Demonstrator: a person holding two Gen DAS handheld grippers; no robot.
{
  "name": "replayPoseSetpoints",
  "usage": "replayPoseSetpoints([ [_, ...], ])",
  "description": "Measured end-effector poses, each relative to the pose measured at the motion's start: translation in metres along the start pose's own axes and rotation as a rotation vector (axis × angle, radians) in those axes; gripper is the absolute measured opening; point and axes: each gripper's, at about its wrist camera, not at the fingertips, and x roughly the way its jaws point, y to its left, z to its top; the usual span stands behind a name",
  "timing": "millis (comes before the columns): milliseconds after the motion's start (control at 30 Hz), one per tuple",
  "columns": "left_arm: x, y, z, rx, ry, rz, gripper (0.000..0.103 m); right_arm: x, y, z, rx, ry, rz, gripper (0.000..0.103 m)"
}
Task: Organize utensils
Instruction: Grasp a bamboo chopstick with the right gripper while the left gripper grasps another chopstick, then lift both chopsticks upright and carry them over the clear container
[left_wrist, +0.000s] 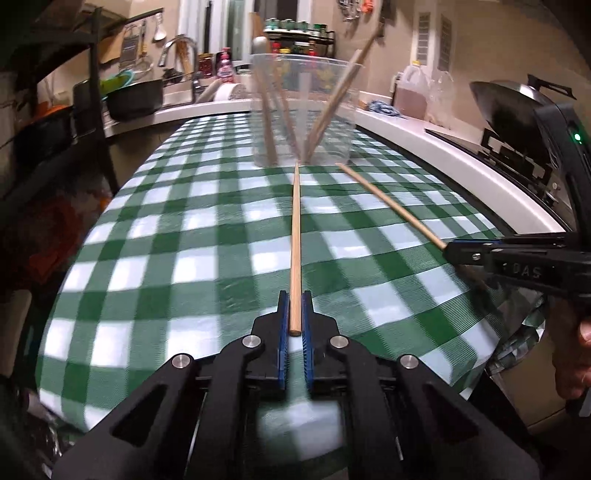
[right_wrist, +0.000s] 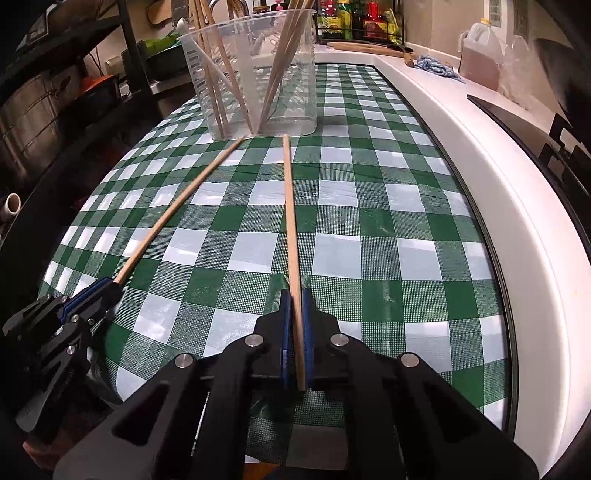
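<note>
Left gripper (left_wrist: 295, 306): black linkage arms, blue ribbed pads; jaws pinching the butt end of a round, pale wooden chopstick (left_wrist: 296, 236) whose tip points at the container.
Right gripper (right_wrist: 296, 306): same build; jaws pressed onto a second chopstick (right_wrist: 291, 236), which runs back deep between the pads.
Container (left_wrist: 303, 110): clear plastic tub at the far end of the table, holding several wooden chopsticks leaning against its walls.
Table (right_wrist: 388, 229): green-and-white checked cloth with a fine woven grain, creased in places.
Left view only: the right gripper from the side, white letters reading "DAS" on its body, a hand (left_wrist: 576, 354) beneath it, a dark wok (left_wrist: 506, 107).
Right view only: ridged, slotted side of the container, the left gripper (right_wrist: 107, 288) at lower left, labelled sauce bottles (right_wrist: 354, 18), writing unreadable.
</note>
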Motion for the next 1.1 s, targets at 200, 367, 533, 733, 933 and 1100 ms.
replayPoseSetpoints([
  [200, -0.0103, 0.0142, -0.0092, -0.032, -0.015, 0.04, 0.007, -0.0023, 0.0062, -0.0036, -0.001, 0.005, -0.005, 0.008],
  [367, -0.0067, 0.011, -0.0076, -0.025, -0.026, 0.05, 0.008, -0.002, 0.0085, -0.0046, -0.006, 0.003, -0.012, 0.01],
  [533, -0.0047, 0.0103, -0.0067, -0.011, -0.038, 0.049, 0.008, -0.0017, 0.0089, -0.0043, -0.01, 0.001, -0.018, 0.01],
  [733, -0.0025, 0.0095, -0.0058, 0.0, -0.049, 0.053, 0.008, -0.0017, 0.0088, -0.0043, -0.012, -0.003, -0.02, 0.011],
  [933, -0.0022, 0.0083, -0.0065, 0.007, -0.055, 0.055, 0.007, -0.0021, 0.0097, -0.0045, -0.019, -0.004, -0.025, 0.01],
  [1100, -0.0048, 0.0081, -0.0093, 0.011, -0.056, 0.054, 0.007, -0.0028, 0.0095, -0.0044, -0.018, -0.002, -0.023, 0.007],
])
